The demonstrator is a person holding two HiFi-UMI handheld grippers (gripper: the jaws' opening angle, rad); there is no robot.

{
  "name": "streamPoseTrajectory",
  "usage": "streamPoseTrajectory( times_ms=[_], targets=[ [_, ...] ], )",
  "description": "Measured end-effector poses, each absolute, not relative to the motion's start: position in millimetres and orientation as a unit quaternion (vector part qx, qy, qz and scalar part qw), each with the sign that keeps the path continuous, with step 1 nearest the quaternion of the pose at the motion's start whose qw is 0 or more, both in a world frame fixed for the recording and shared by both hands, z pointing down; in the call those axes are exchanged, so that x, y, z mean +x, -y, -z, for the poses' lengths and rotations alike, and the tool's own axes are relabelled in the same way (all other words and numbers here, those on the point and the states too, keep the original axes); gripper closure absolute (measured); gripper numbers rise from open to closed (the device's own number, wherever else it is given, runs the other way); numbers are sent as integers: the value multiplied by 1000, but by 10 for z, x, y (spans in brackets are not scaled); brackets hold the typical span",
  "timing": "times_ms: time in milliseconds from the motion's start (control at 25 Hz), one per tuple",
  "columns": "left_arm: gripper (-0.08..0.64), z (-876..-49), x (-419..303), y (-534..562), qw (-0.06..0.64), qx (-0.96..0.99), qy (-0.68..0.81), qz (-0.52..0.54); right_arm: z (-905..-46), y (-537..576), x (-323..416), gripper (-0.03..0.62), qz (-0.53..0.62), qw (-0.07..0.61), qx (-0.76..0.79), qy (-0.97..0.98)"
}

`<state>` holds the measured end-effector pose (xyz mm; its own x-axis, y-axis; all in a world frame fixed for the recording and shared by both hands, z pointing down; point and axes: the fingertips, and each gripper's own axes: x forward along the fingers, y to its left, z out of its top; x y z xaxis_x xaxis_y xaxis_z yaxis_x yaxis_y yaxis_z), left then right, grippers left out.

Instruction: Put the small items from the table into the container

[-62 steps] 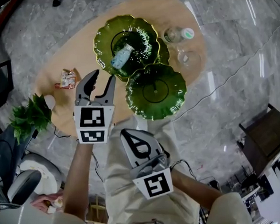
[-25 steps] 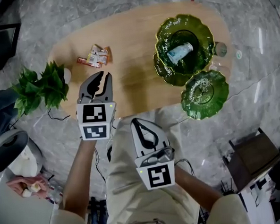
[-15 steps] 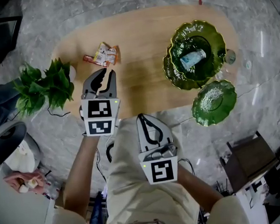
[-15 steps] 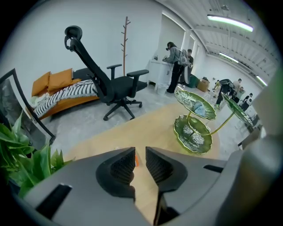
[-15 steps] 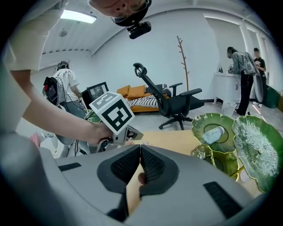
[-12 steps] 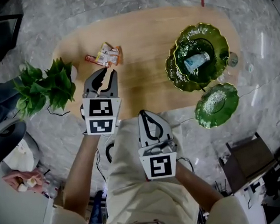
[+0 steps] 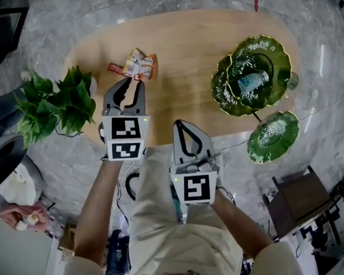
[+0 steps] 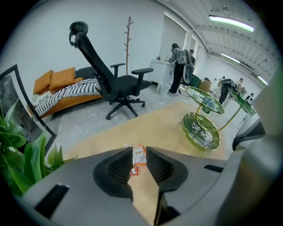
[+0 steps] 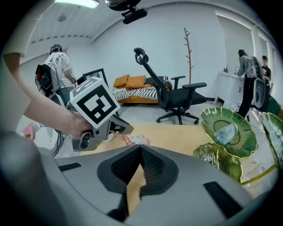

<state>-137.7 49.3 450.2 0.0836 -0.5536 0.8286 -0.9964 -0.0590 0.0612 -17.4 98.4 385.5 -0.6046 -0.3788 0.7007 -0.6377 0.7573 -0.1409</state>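
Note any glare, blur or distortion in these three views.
Head view: sharp, with pale glare streaks on the floor. Left gripper view: heavy fisheye bend, dark corners, ceiling lamp blown out, packets clear. Right gripper view: same fisheye and dark corners.

light: bright overhead ceiling strips | floor glare | gripper views: fisheye-warped, dark corners

The oval wooden bench point(image 7: 190, 51) stood on a grey marble floor point(image 7: 304, 15). Near its left end lay a small cluster of snack packets point(image 7: 134, 65), orange, white and red, touching one another. Toward its right end stood a green tiered dish stand point(image 7: 224, 96), well apart from the packets, with 1 dish reaching out past the bench's near edge.
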Motion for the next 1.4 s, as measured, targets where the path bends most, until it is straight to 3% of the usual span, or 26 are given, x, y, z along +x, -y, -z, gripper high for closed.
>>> streamPoseTrajectory(
  times_ms=[600, 1400],
  targets=[
    [437, -4983, -1500, -551, 362, 631, 601, -331, -4295, -965, -357, 586, -220, 330, 273, 877],
    [436, -5508, -1526, -461, 379, 618, 589, -357, -4454, -994, -300, 586, -238, 324, 276, 873]
  ],
)
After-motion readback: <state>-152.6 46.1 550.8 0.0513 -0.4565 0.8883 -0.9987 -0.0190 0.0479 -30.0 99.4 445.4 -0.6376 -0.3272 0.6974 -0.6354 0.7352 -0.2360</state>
